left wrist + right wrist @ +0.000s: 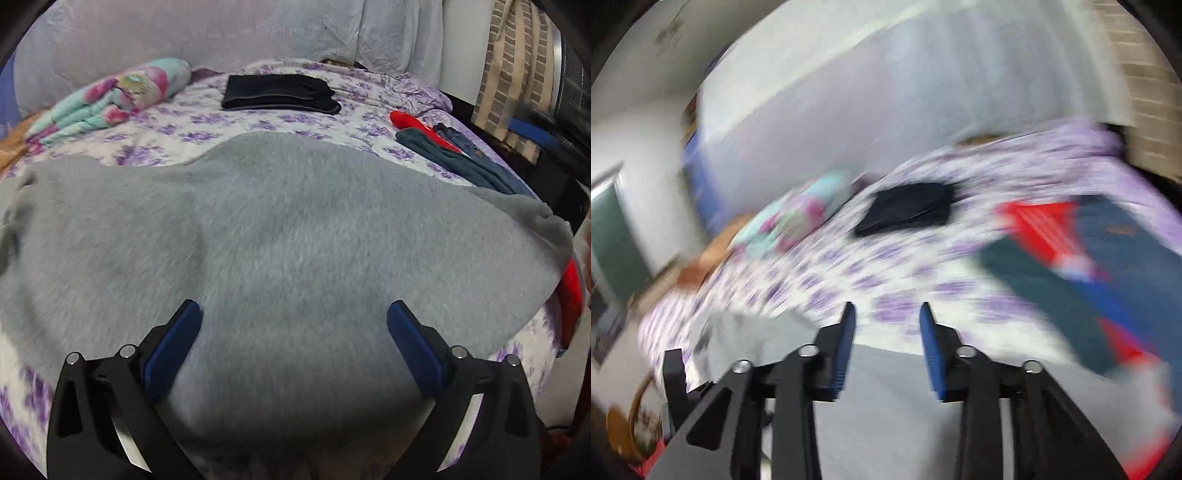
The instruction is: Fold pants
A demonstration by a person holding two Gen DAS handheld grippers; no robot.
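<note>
Grey fleece pants (280,229) lie spread wide across the near half of the bed, and a strip of them (886,391) shows under the right gripper. My left gripper (294,308) hovers over their near part, jaws wide open, blue pads (177,343) clear of the cloth. In the blurred right wrist view my right gripper (887,308) points across the bed. Its blue pads (932,354) stand a small gap apart with only bedsheet showing between them.
A folded black garment (280,92) lies at the back of the purple-flowered bedsheet (177,129). A pastel rolled blanket (110,99) is at the back left. Red, green and denim clothes (454,151) are piled at the right edge. A wall runs behind the bed.
</note>
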